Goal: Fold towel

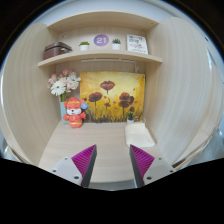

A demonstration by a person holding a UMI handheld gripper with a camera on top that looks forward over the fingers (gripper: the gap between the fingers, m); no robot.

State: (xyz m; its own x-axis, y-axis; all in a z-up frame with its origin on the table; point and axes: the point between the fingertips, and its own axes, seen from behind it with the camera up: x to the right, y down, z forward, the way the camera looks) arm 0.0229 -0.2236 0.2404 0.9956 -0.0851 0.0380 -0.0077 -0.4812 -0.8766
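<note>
From the gripper view we look forward along the two fingers into a pale wooden alcove with shelves. Our gripper (112,160) has its fingers spread, a clear gap between the magenta pads (85,158), and nothing sits between them.

We cannot find the towel anywhere here, so we cannot tell where it lies, which way it points or how its long axis runs.

Ahead of the fingers lies the light wooden tabletop (105,140), which runs back to the alcove's rear wall. Against that wall leans a painting of dark red flowers on a yellow ground (112,97). Just beside it, on its left, stands a small red and white figurine (74,112), and above the figurine a white clock with flowers (63,84). A small potted plant (129,115) stands at the painting's lower right corner.

A shelf (100,58) crosses above the painting. On it we see a dark box (56,48) at the left, two small potted plants (84,44), a round purple sign (100,39) between and behind them, and a framed picture (137,43) at the right.

The side walls of the alcove close in to either side of the tabletop; the strip of tabletop between the fingers and the painting is bare.
</note>
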